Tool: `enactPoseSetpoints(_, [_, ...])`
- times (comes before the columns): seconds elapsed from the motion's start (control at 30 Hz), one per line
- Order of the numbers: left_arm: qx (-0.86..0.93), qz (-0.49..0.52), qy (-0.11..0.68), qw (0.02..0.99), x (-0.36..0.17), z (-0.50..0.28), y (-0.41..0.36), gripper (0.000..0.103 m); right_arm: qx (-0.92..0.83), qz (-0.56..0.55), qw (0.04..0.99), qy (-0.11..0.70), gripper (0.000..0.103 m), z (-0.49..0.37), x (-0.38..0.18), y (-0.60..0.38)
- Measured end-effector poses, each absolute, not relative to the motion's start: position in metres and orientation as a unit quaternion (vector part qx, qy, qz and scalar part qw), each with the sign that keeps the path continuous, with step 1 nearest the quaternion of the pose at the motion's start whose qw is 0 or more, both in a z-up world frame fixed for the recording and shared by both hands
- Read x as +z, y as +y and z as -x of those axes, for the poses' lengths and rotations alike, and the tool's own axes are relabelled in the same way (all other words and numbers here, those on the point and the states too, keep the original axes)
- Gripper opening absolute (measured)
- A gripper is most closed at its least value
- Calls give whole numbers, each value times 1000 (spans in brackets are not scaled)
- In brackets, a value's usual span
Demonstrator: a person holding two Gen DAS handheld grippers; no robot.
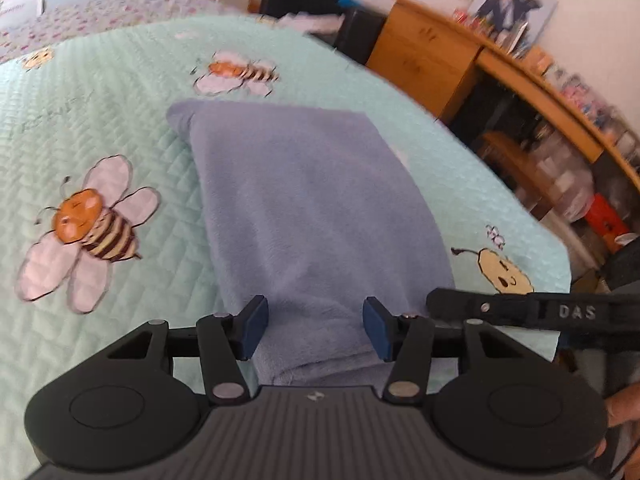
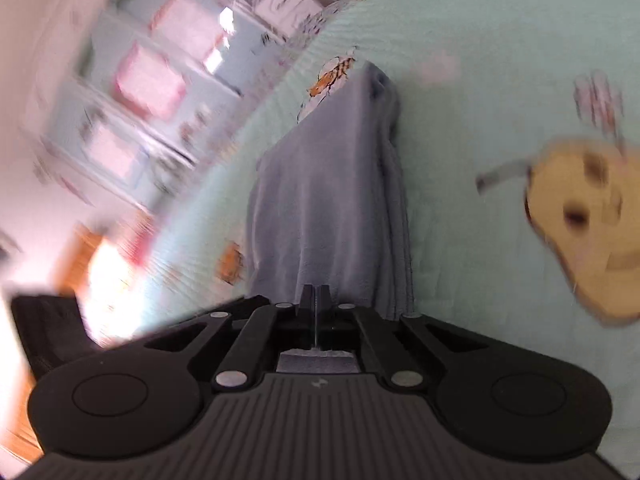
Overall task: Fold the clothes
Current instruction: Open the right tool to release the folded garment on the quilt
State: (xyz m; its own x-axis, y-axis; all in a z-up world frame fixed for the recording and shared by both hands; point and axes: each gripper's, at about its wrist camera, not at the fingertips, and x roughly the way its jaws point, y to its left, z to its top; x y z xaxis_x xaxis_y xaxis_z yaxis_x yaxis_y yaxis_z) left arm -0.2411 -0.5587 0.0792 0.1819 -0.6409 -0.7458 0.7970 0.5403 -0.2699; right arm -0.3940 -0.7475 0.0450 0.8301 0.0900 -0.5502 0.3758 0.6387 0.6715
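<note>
A folded blue fleece cloth (image 1: 312, 200) lies lengthwise on the mint bee-print bedspread (image 1: 100, 120). My left gripper (image 1: 316, 326) hovers open over the cloth's near end, with a blue pad (image 1: 254, 330) on either side and nothing between them. My right gripper (image 1: 436, 304) comes in from the right at the cloth's near right edge. In the right wrist view its fingers (image 2: 316, 300) are pressed together on the near edge of the cloth (image 2: 328, 200), which stretches away from them, and a strip of fabric shows beneath the jaws. That view is motion-blurred.
The bed's right edge (image 1: 520, 208) drops off to a wooden desk with shelves (image 1: 432, 56) crowded with items. A hand (image 1: 624, 408) shows at the lower right. Blurred pale shelving (image 2: 152, 92) stands beyond the bed in the right wrist view.
</note>
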Motion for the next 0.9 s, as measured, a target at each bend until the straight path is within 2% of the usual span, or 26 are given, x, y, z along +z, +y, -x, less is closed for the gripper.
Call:
enactPoseSetpoints(0.03, [-455, -106, 432, 771, 88, 242, -561, 58, -95, -397, 866, 288, 21, 389, 60, -742])
enactPoseSetpoints(0.07, [-431, -125, 429, 783, 97, 243, -563, 65, -107, -377, 871, 297, 45, 385, 74, -737])
enactPoseSetpoints(0.13, [-387, -154, 420, 806, 116, 242, -567, 70, -138, -334, 880, 308, 66, 375, 103, -728])
enactPoseSetpoints(0.2, [-359, -162, 416, 820, 134, 237, -570, 71, -168, -303, 884, 315, 71, 362, 127, -723])
enactPoseSetpoints(0.27, [-327, -161, 433, 824, 148, 228, -571, 75, -191, -290, 880, 324, 81, 349, 148, -721])
enactPoseSetpoints(0.43, [-275, -197, 492, 803, 160, 207, -581, 78, -234, -297, 815, 439, 81, 332, 162, -721])
enactPoseSetpoints(0.63, [-256, -267, 535, 759, 152, 196, -594, 78, -235, -253, 783, 517, 81, 314, 150, -716])
enactPoseSetpoints(0.73, [-251, -272, 549, 749, 152, 189, -594, 78, -225, -248, 777, 533, 81, 315, 154, -713])
enactPoseSetpoints(0.9, [-255, -286, 543, 747, 155, 194, -602, 86, -223, -246, 780, 530, 81, 317, 156, -713])
